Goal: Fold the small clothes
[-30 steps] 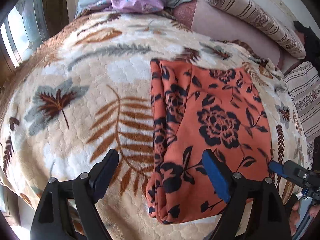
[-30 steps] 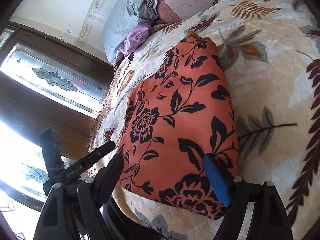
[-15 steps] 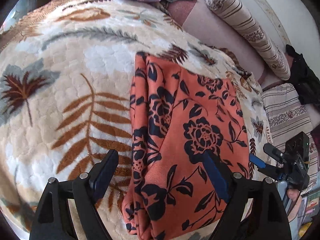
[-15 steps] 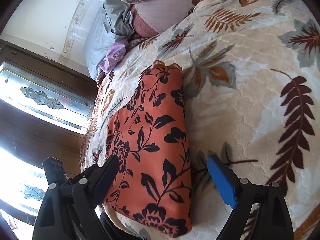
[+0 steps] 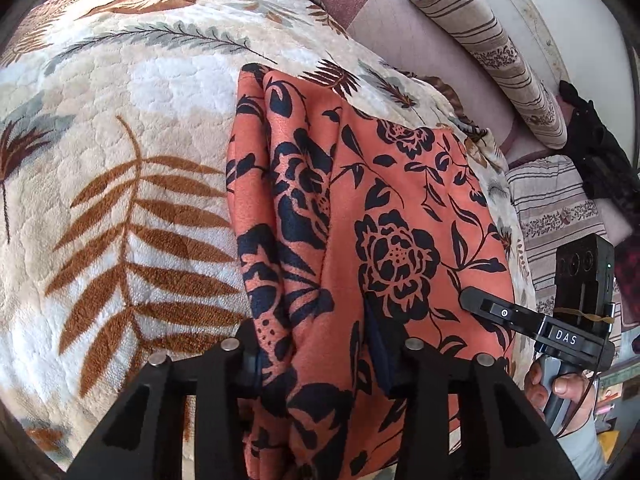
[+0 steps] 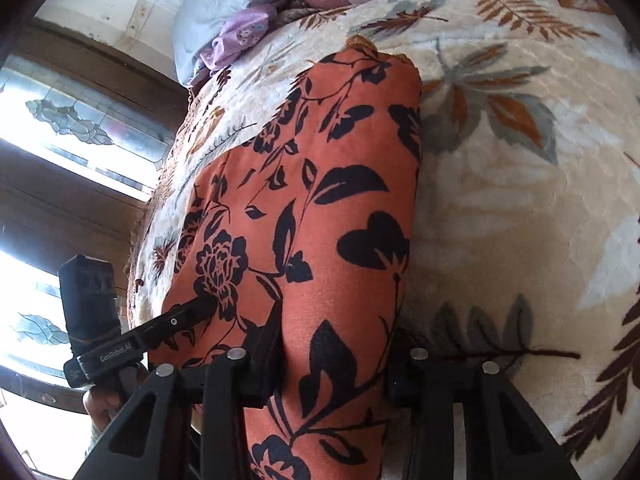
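Note:
A folded orange garment with a black flower print lies on the cream leaf-patterned blanket. My left gripper is at its near left corner. The jaws are closing, and the layered edge bulges between the pads. In the right wrist view the same garment runs away from me. My right gripper is at its near right corner, its jaws also closing with the cloth pinched between them. Each gripper shows in the other's view, resting low on the near edge of the cloth.
A striped bolster and a black item lie at the bed's far right. Lilac and grey-blue cloths are heaped at the head of the bed. A stained-glass window stands to the left. A person's hand holds the right gripper's handle.
Both pairs of jaws stood wide apart over the garment's near edge and have now come in against the cloth. Both grippers have moved closer to that edge, the left tilting further down.

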A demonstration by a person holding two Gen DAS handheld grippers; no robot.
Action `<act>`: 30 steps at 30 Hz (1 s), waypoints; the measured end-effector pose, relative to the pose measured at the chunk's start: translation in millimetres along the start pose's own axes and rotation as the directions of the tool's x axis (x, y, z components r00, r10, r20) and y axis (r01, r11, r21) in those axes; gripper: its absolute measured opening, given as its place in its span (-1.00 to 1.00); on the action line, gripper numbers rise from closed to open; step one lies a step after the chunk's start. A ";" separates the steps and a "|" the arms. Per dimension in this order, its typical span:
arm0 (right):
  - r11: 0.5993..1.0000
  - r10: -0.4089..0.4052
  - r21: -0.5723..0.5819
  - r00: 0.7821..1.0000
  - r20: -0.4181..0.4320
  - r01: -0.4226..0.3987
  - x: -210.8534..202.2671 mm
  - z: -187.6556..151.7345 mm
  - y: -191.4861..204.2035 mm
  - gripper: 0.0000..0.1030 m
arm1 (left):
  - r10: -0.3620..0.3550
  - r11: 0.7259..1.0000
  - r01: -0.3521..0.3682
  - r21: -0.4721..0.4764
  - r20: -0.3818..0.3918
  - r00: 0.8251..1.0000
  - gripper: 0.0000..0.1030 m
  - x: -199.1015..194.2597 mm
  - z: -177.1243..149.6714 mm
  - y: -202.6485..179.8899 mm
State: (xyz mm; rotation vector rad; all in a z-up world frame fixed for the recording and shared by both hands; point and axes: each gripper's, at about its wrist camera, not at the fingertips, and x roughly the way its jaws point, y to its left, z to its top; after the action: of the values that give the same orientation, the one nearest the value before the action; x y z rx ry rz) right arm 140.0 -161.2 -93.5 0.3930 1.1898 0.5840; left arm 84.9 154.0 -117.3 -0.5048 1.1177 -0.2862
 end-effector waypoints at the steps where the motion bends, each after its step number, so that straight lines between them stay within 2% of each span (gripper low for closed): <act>1: 1.000 -0.005 -0.020 1.000 0.012 0.005 -5.0 0.6 6.4 -0.26 | -0.005 1.000 0.005 -0.007 0.008 1.000 -0.32 -2.4 0.0 0.2; 5: 0.994 -0.008 -0.112 0.998 0.068 0.015 -30.8 9.6 33.1 -0.32 | -0.037 0.999 0.038 -0.007 0.051 0.998 -0.36 -15.5 3.2 -8.9; 9: 0.987 -0.003 -0.159 0.989 0.148 0.027 -72.0 20.6 41.6 -0.32 | -0.078 0.996 0.072 0.056 0.114 0.990 -0.37 -29.6 17.7 -46.0; 13: 0.990 -0.004 -0.138 0.972 0.237 0.038 -116.1 29.4 20.0 -0.32 | -0.131 0.983 0.109 0.149 0.149 0.980 -0.37 -30.2 38.3 -95.1; 17: 0.997 -0.014 -0.073 0.958 0.288 0.036 -139.0 34.9 -22.8 -0.32 | -0.135 0.971 0.107 0.213 0.122 0.983 -0.36 1.9 55.1 -139.5; 20: 0.999 -0.030 0.025 0.963 0.268 0.024 -131.6 35.0 -68.6 -0.30 | -0.109 0.972 0.093 0.216 0.066 0.992 -0.31 36.9 54.4 -149.7; 21: 0.997 -0.042 0.072 0.968 0.247 0.024 -124.6 33.0 -86.5 -0.26 | -0.075 0.975 0.069 0.211 0.024 0.997 -0.18 55.4 52.3 -150.2; 22: 0.992 -0.071 0.116 0.973 0.219 0.047 -116.7 30.8 -104.8 -0.21 | -0.025 0.980 0.030 0.197 -0.029 0.999 0.00 75.7 50.2 -147.9; 24: 0.969 -0.178 0.195 0.974 0.141 0.149 -98.2 18.6 -133.3 0.02 | 0.078 0.985 -0.059 0.165 -0.113 0.991 0.09 104.5 42.8 -137.6; 25: 0.958 -0.210 0.220 0.972 0.105 0.184 -91.3 11.2 -143.3 0.06 | 0.060 0.989 -0.044 0.143 -0.114 0.992 0.20 106.2 39.2 -131.1; 27: 0.963 -0.165 0.238 0.976 0.141 0.128 -96.1 -2.2 -151.6 0.08 | 0.053 0.991 -0.043 0.127 -0.079 0.995 0.28 94.3 34.5 -123.9; 30: 0.964 -0.209 0.209 0.954 0.214 0.164 -119.1 -3.7 -138.5 0.10 | 0.097 0.981 -0.092 0.170 -0.022 0.995 0.29 69.8 30.4 -127.2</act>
State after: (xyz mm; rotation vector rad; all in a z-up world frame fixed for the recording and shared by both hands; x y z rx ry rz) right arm 136.4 -343.7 -85.3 0.4900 1.0429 0.2514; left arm 145.5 20.6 -95.2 -0.2973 1.1320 -0.3032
